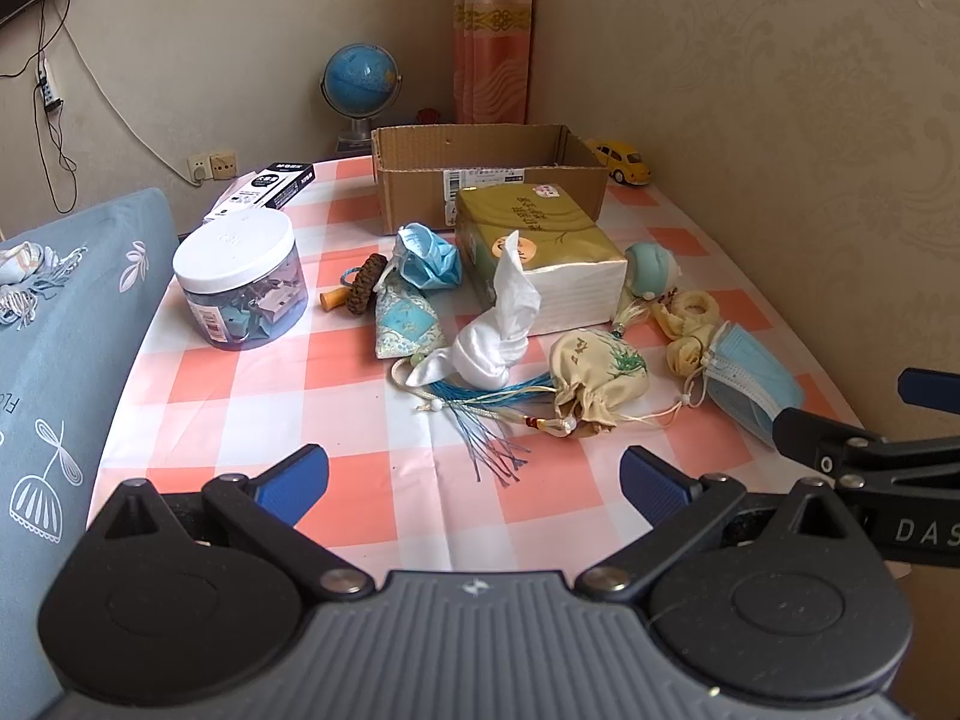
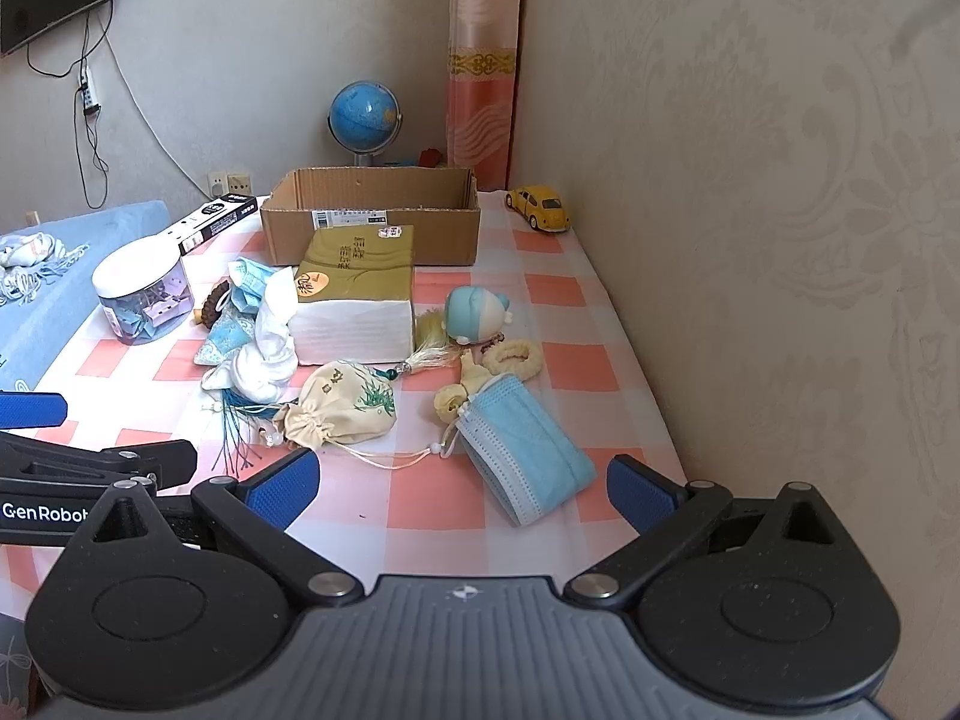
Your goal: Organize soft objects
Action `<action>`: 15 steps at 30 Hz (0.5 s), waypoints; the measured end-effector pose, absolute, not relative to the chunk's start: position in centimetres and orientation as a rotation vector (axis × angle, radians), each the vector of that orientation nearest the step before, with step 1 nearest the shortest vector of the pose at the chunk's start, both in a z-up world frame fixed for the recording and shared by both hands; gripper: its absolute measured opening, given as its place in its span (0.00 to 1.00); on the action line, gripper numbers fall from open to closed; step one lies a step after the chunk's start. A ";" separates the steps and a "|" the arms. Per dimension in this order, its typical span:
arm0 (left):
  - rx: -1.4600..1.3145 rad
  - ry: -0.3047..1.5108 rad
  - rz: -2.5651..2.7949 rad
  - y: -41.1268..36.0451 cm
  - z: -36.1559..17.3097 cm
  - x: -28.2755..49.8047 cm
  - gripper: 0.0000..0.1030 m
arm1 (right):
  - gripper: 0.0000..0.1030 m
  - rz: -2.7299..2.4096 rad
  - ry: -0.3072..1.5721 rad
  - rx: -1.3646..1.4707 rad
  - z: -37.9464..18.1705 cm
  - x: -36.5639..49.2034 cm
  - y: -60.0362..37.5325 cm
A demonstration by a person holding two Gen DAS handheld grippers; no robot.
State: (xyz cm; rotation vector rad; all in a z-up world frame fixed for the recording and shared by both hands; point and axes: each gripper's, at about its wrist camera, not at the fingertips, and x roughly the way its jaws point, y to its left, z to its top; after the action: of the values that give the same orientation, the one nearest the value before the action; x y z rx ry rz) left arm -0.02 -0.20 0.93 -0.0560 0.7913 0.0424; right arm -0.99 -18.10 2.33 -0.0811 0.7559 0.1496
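Soft, even daylight — faint shadows, no glare; sharp centre, fisheye bending and dark corners at edges.

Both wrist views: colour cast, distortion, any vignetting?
Left wrist: warm cast, beige walls; table edge bows from fisheye; dark corner top right. Right wrist: cooler, greyer walls; black vignette along the right edge; cardboard box sharp; daylight soft, shadows faint. Both tools open.

Cardboard box [image 1: 480, 174] at 12 o'clock on table [image 1: 360, 516], tissue pack [image 1: 540, 258] just before it. Jar [image 1: 240, 282] at 10 o'clock. Toy car [image 1: 621, 160] at 1 o'clock, beside box. Drawstring pouch [image 1: 594, 378] centre, flat face mask [image 1: 750, 384] at 3 o'clock, crumpled mask [image 1: 429, 258] left of tissue pack.
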 end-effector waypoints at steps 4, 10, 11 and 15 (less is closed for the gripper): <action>-0.055 0.791 0.042 -0.3 0.9 0.0 1.00 | 1.00 0.151 0.753 -0.081 2.4 -1.0 -18.1; -0.056 0.792 0.042 -0.2 0.9 0.0 1.00 | 1.00 0.151 0.752 -0.082 2.4 -1.0 -18.1; -0.054 0.791 0.043 -0.4 0.9 -0.1 1.00 | 1.00 0.150 0.752 -0.081 2.4 -1.0 -18.1; -0.055 0.790 0.042 -0.3 1.0 -0.1 1.00 | 1.00 0.150 0.749 -0.083 2.5 -1.0 -18.2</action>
State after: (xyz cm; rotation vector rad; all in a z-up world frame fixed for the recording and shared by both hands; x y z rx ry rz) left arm -0.05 -0.34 0.96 -0.0548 0.7896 0.0420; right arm -0.98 -18.15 2.48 -0.0833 0.7493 0.1503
